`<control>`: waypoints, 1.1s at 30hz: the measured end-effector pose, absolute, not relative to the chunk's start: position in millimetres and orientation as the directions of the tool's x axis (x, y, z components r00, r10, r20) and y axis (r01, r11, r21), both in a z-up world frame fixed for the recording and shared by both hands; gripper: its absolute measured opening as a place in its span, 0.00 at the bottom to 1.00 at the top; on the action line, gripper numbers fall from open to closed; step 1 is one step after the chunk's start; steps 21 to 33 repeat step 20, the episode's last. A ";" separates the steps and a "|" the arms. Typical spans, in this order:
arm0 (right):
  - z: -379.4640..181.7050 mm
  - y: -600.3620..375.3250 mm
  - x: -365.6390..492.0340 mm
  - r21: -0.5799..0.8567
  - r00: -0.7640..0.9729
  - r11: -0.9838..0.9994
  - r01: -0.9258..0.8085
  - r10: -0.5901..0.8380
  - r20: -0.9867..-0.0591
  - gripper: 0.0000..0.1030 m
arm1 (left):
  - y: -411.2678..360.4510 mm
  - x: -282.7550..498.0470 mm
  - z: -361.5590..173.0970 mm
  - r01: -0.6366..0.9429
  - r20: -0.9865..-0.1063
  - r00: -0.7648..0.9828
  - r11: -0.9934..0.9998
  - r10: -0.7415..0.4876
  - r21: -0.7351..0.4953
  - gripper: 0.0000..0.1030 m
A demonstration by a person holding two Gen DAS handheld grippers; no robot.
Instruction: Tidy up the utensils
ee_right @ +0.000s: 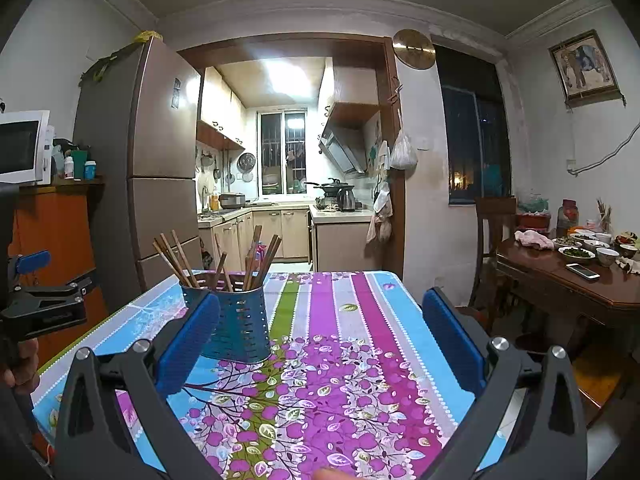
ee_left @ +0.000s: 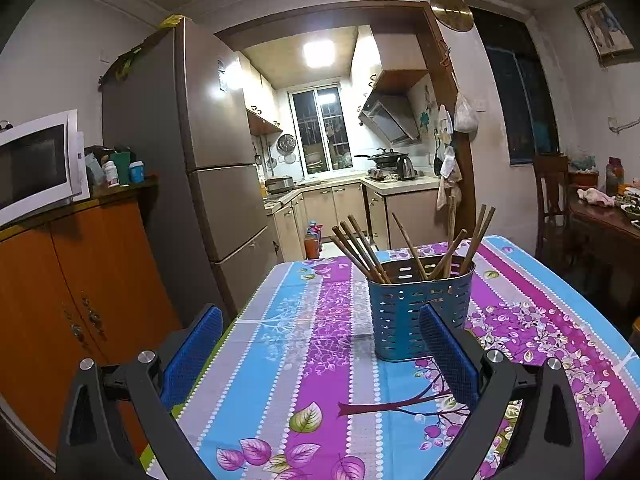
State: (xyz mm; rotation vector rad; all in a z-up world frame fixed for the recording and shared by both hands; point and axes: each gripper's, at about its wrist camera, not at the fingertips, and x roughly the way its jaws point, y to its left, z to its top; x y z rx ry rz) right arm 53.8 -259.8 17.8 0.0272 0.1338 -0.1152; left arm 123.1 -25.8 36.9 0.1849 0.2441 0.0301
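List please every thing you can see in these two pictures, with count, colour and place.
holder: one, blue, perforated, upright on the table
chopsticks: about ten, brown, standing in the holder
tablecloth: one, striped purple, blue and grey, covering the table
fridge: one, grey-brown, left of the kitchen doorway
microwave: one, white, on the orange cabinet
wooden table: one, dark brown, far right, holding bowls and a phone
left gripper: blue pads, open
right gripper: blue pads, open
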 end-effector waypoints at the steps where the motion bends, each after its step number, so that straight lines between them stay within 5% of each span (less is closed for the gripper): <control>1: 18.0 -259.4 54.1 0.017 0.984 0.993 0.118 -0.115 -0.136 0.95 | -26.5 122.6 35.5 -0.005 -0.233 0.971 0.982 0.050 0.191 0.95; 33: 20.1 -264.9 53.5 0.021 0.980 0.991 0.134 -0.130 -0.148 0.95 | -38.1 114.3 26.4 -0.005 -0.218 0.974 0.968 0.061 0.249 0.94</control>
